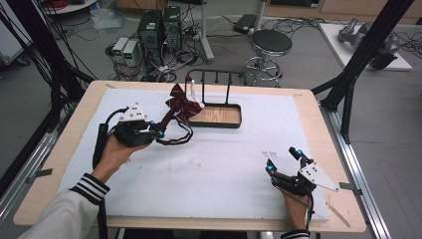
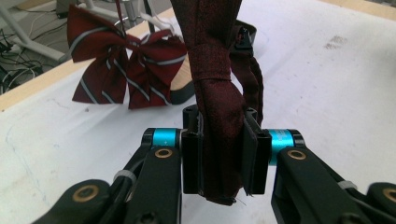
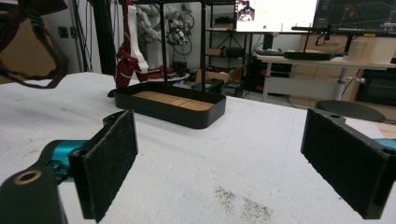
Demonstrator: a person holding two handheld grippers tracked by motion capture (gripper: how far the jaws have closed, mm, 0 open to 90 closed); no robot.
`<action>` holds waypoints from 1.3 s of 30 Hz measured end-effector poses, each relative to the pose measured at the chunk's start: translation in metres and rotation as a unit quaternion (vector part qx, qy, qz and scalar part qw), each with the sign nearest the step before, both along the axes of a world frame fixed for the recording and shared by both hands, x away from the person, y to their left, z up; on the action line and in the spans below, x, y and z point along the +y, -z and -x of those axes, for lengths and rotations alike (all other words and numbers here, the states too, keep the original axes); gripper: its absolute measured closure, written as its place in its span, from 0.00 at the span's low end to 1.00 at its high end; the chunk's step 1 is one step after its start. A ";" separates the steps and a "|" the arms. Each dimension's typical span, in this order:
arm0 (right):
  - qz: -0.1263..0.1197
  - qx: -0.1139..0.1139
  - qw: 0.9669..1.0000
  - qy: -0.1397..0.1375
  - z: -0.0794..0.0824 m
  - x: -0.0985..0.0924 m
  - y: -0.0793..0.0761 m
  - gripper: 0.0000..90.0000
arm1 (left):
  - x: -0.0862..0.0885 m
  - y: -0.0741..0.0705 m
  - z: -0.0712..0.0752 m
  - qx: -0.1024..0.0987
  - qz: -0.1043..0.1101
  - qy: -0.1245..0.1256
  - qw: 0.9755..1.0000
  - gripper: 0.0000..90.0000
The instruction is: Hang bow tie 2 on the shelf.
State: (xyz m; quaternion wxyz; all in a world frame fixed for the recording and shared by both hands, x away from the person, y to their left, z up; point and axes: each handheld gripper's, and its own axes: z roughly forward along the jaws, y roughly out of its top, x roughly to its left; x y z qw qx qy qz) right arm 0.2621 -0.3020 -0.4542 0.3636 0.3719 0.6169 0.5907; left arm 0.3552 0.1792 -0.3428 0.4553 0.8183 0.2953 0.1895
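Right tool (image 1: 283,160) sits closest, down at the near right corner of the table (image 1: 308,107), held in the person's right hand (image 1: 297,209). Its jaws are spread wide with nothing between them, and in the right gripper view the two black fuzzy pads (image 3: 108,164) just frame bare white table.

Left tool (image 1: 160,130) is up on the left side, held in the left hand (image 1: 112,154), and it's pinching a dark red strap (image 2: 222,116). In the left gripper view the strap is squeezed flat between the jaws, with a short frayed end poking out below them and the rest running up and away out the top. A thinner loop of the same strap (image 1: 176,137) droops down onto the table just right of the tool.

That strap leads to a dark red bow (image 1: 181,103) with pale stripes, which hangs at the near left corner of a black tray (image 1: 219,124) with a wood bottom. The tray sits toward the far middle of the table and has a black wire rack (image 1: 214,74) standing up from its back edge. The bow looks like it's lifted off the table, hanging by a white clip (image 1: 191,89) near the rack, but I can't tell exactly what it's hooked on.

Both tools are well apart from each other.
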 end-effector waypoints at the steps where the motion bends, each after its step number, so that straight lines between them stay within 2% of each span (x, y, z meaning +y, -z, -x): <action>1: 0.000 0.000 1.000 0.000 0.000 0.000 0.000 0.11 | -0.002 -0.001 -0.001 -0.003 0.004 -0.002 1.000 0.81; 7: 0.000 0.000 1.000 0.000 0.000 0.000 0.000 0.11 | -0.016 -0.008 -0.008 -0.017 0.012 -0.015 1.000 0.81; 18: -0.002 0.001 1.000 -0.001 0.000 0.000 0.000 0.11 | -0.041 -0.016 -0.019 -0.025 0.027 -0.026 0.999 0.81; 39: -0.001 0.001 1.000 -0.001 0.000 0.000 0.000 0.11 | -0.065 -0.027 -0.044 -0.034 0.054 -0.064 0.996 0.81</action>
